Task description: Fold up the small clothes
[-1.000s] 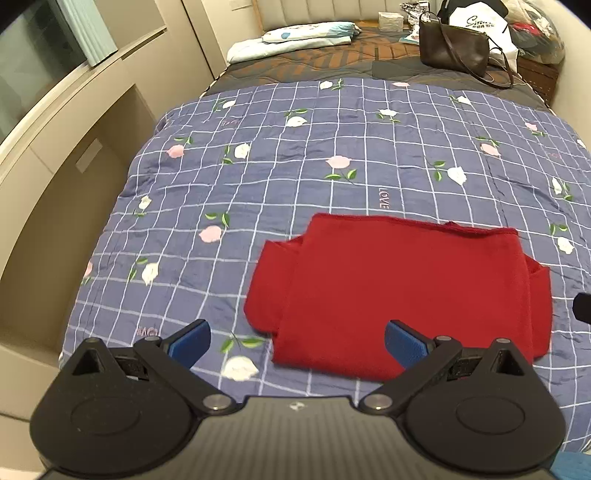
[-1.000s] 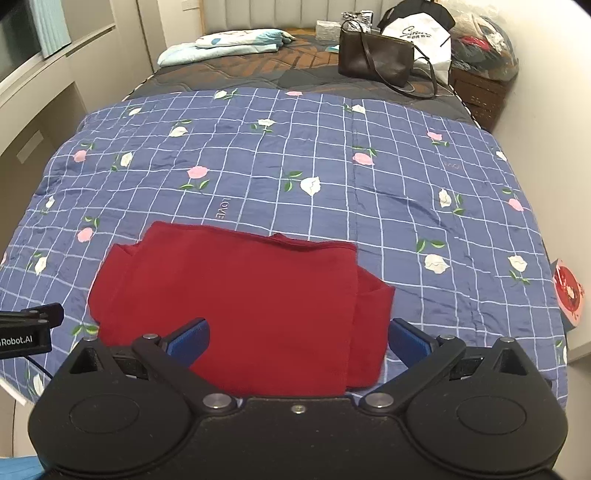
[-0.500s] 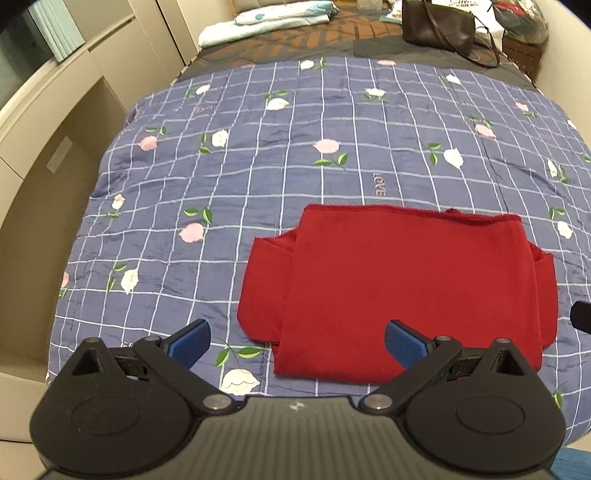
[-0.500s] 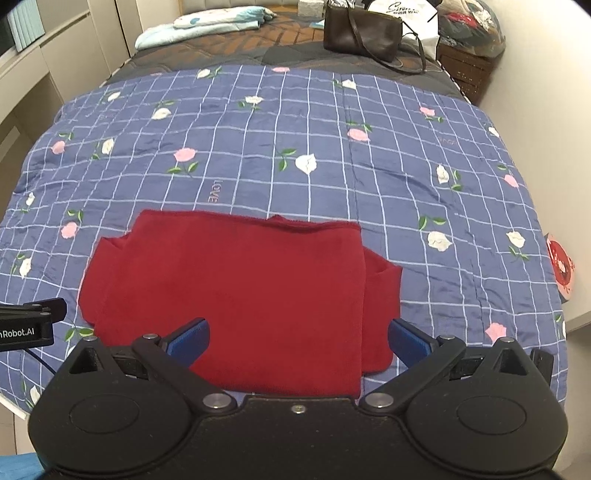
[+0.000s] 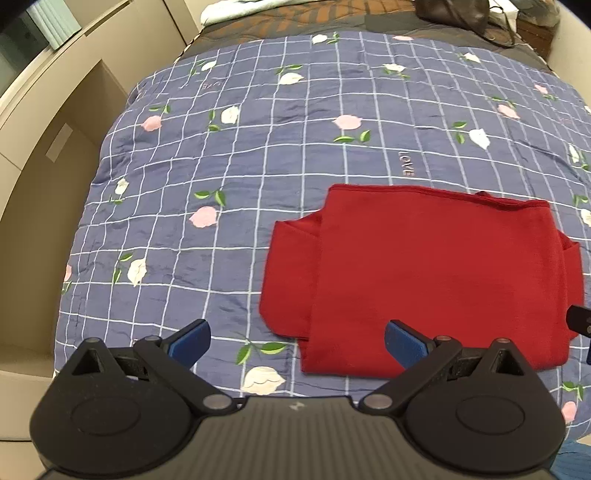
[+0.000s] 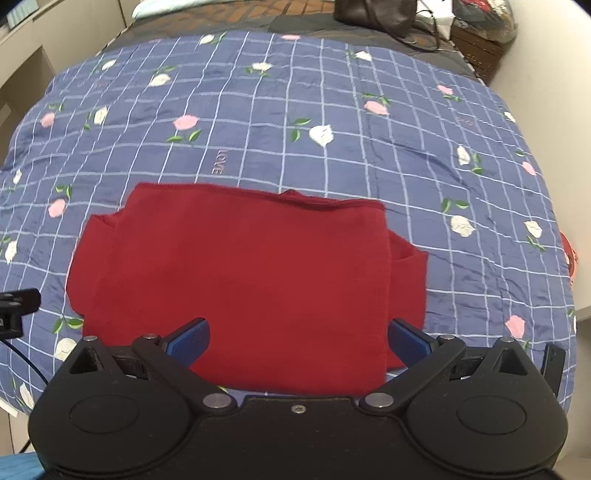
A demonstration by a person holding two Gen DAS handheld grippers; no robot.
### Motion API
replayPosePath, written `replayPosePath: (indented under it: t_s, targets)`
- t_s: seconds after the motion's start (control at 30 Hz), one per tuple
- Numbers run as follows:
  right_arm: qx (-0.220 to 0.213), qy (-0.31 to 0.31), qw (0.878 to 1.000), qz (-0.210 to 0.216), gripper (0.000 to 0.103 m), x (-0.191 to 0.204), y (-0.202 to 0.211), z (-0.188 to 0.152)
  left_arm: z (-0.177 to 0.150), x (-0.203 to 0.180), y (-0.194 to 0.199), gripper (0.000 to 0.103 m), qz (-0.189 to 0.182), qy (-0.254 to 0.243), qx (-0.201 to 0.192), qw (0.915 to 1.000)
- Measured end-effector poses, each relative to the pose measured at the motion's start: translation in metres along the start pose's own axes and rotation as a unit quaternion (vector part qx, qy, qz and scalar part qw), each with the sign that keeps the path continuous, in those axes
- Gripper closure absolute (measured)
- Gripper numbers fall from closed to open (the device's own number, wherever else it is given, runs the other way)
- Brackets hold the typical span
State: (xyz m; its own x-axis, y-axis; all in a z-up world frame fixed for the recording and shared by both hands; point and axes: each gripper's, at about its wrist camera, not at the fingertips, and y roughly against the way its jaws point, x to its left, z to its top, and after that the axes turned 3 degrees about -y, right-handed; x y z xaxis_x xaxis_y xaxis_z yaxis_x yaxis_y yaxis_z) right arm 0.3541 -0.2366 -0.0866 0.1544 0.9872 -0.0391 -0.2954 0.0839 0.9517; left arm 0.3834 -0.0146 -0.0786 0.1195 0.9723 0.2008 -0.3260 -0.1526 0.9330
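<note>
**Both tongs wide open above the folded red top**

Closest to you in the left wrist view are your left tongs (image 5: 295, 341). Their two blue fingertips (image 5: 190, 341) are far apart and hold nothing. Under the gap between them you see the blue quilt (image 5: 229, 155), and the right tip sits over the near left corner of the red top (image 5: 436, 273).

Closest to you in the right wrist view are your right tongs (image 6: 297, 339). They are spread wide too, with nothing between the blue fingertips (image 6: 408, 341). The red top (image 6: 251, 280) fills the gap between them, but the tips do not pinch it. You cannot tell if they touch the cloth.

The red top lies flat on the quilt (image 6: 332, 103) near the foot of the bed. It is folded into a rough box shape. A bit of sleeve pokes out at 9 o'clock and another bit at 3 o'clock. The far edge is a little wavy.

In the left view, a small dark part of the other tool shows at 3 o'clock. In the right view, a dark part shows at 9 o'clock.

Past the top, toward 12 o'clock, the quilt goes on with its white lines, pink and white flowers, and the word "LOVE" (image 6: 218, 161).

Farther still, at 12 o'clock, a brown bag (image 6: 373, 14) sits on the dark bedcover. A pale cabinet (image 5: 48, 122) stands along the bed at 9 o'clock in the left view.
</note>
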Motion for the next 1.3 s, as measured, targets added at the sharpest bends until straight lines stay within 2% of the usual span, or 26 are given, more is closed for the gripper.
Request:
replayPosePath:
  t_s: [0.17, 0.37, 0.57, 0.67, 0.97, 1.07, 1.3]
  targets:
    - [0.019, 0.02, 1.0, -0.001, 0.001, 0.017, -0.024, 0.008, 0.002, 0.015, -0.013, 0.0, 0.006, 0.012, 0.015, 0.9998]
    - [0.044, 0.06, 0.997, -0.002, 0.001, 0.039, -0.067, 0.012, -0.001, 0.03, -0.04, 0.0, 0.006, 0.033, 0.05, 0.9982]
    - [0.038, 0.078, 0.996, 0.016, 0.001, 0.047, -0.111, 0.017, -0.004, 0.037, -0.065, 0.0, -0.009, 0.047, 0.076, 0.9959]
    - [0.033, 0.08, 0.996, 0.004, 0.001, 0.051, -0.13, 0.019, -0.001, 0.036, -0.075, 0.0, -0.009, 0.049, 0.081, 0.9955]
    - [0.067, 0.108, 0.992, -0.02, 0.001, 0.061, -0.175, 0.001, 0.007, 0.038, -0.095, 0.0, -0.008, 0.057, 0.086, 0.9946]
    - [0.074, 0.101, 0.992, -0.024, 0.001, 0.059, -0.181, -0.011, 0.005, 0.039, -0.102, 0.0, -0.006, 0.06, 0.093, 0.9938]
    - [0.079, 0.035, 0.996, -0.01, 0.0, 0.044, -0.189, -0.017, -0.001, 0.036, -0.118, 0.0, -0.009, 0.059, 0.111, 0.992]
